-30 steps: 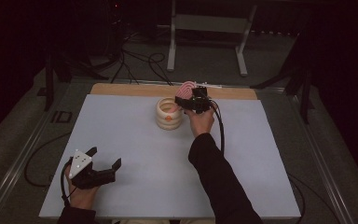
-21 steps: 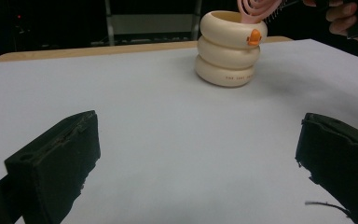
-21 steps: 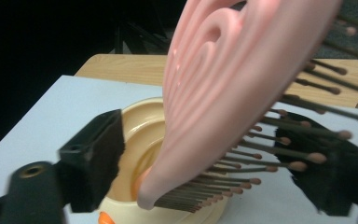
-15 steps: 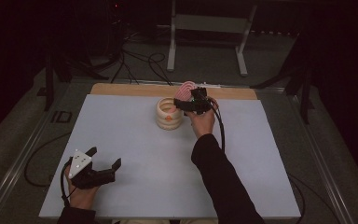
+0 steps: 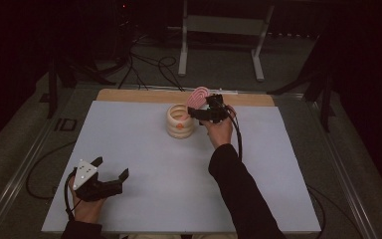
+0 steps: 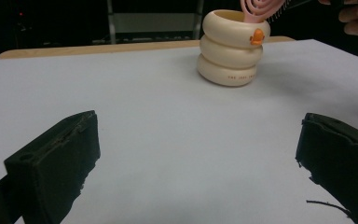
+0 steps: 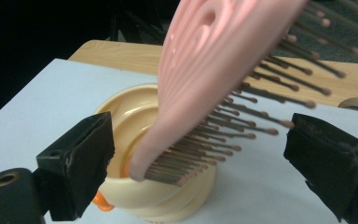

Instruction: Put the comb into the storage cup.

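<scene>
small print on cream holder (image 6: 233, 73), unreadable

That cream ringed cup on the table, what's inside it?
A pink hairbrush stands tilted in the cream cup, its narrow end dipping inside and its bristled head sticking out. The cup's wall hides the bottom and anything else inside.

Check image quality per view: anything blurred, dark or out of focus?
High view: surroundings beyond the white table nearly black, table evenly lit. Left gripper view: cream ringed holder sharp, left gripper in the foreground soft, faint shadow right of the holder. Right gripper view: pink hairbrush very close and blurred, especially its upper bristles; right gripper also soft.
</scene>
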{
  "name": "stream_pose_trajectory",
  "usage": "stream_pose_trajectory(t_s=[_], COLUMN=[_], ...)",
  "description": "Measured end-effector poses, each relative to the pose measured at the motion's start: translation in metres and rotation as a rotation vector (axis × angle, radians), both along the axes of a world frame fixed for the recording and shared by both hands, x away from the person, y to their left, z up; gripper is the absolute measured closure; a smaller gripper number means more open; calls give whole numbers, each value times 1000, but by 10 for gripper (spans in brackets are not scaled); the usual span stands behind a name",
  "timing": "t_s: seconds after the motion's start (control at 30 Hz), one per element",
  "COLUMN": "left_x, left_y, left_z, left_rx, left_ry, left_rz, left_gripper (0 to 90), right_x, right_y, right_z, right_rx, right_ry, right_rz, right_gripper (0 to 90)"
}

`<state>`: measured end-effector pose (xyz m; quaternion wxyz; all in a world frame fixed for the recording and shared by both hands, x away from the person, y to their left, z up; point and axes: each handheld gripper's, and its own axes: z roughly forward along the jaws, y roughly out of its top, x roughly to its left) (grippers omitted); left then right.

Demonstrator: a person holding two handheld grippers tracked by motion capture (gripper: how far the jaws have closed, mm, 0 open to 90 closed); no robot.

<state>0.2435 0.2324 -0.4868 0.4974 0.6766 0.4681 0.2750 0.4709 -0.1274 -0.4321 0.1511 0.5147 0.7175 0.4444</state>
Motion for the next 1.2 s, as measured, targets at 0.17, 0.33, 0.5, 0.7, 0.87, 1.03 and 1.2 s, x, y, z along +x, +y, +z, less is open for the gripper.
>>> stream_pose_trajectory(t_s=[0.17,0.33,0.5,0.7,0.87,1.03,1.2], left_x=[0,1,0,0,0,1,1], left_y=[0,0,0,0,0,-1,-1], left_z=[0,-1,0,0,-1,-1,-1], left_rx=[-3,-1,-3,-3,-2,0,0], left_ry=[4,6,4,3,4,5,4], left_rz=[-2,-5,0,-1,-2,-2,-2], left_gripper=[6,6,6,6,6,6,6], right_x=[-2,-4,-7,-11,-14,-17,-20], right_y=[-4,-5,-6,-10,-15,-18,-18], right_z=[0,0,1,0,0,0,0], right_rx=[2,-8,-10,-13,-23,-34,-48], right_ry=[4,1,-7,-15,-17,-22,-29], right_rz=[9,13,24,35,44,50,67], right_gripper=[78,77,77,78,78,78,78])
